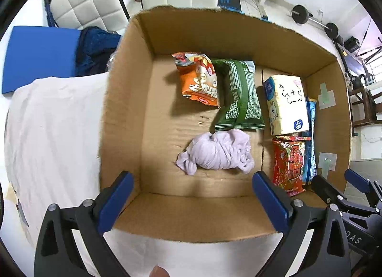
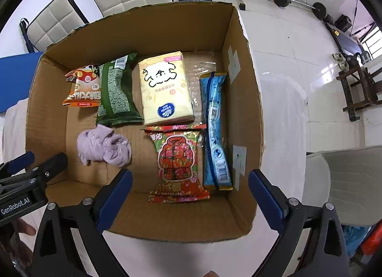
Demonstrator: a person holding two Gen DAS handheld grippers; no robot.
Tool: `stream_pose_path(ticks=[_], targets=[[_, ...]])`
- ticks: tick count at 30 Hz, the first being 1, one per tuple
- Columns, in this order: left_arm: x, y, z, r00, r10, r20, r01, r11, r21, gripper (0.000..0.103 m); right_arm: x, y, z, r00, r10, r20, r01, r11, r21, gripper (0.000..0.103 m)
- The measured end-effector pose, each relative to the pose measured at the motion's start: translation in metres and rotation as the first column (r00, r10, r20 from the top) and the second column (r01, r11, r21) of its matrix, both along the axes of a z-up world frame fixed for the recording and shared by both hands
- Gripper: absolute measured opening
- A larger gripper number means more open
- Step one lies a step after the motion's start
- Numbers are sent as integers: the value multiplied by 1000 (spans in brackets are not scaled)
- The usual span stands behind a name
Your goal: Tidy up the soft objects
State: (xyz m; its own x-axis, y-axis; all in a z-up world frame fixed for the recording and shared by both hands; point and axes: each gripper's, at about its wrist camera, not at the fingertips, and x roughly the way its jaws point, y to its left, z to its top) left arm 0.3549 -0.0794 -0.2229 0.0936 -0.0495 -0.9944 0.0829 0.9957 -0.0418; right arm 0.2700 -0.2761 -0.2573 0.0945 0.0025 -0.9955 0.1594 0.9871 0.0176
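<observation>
A crumpled lilac cloth lies loose on the floor of an open cardboard box, just below a green snack bag. An orange snack bag sits at its 11 o'clock, a yellow tissue pack at 2 o'clock, and a red packet at 3 o'clock beside a blue packet. The left gripper hovers over the near wall, fingers spread wide and holding nothing; the right gripper likewise. Likely risks: a finger catching the box wall on descent, or the limp cloth slipping or snagging the green bag's edge.
</observation>
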Motion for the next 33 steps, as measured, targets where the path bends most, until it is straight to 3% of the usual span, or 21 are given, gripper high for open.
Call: stream_pose_path(ticks=[11,16,26,33], targets=[[-14,6,20,996,-2,86,0,1000,17,102,-18,6,14,1000,-6,21,5,1000,11,99],[-34,9,46,988,6,154,-6,1000,0,102,-28,3,32,999,-16,50,15,1000,18,99],[-108,20,139,943,17,333,-11,1000,-21,102,-96,2,117,976,-22,219,18,1000,22,99],[-162,29,191,919,27,393,-12,999,-42,102,-157,-1,177,947,-32,319,14,998,56,99]])
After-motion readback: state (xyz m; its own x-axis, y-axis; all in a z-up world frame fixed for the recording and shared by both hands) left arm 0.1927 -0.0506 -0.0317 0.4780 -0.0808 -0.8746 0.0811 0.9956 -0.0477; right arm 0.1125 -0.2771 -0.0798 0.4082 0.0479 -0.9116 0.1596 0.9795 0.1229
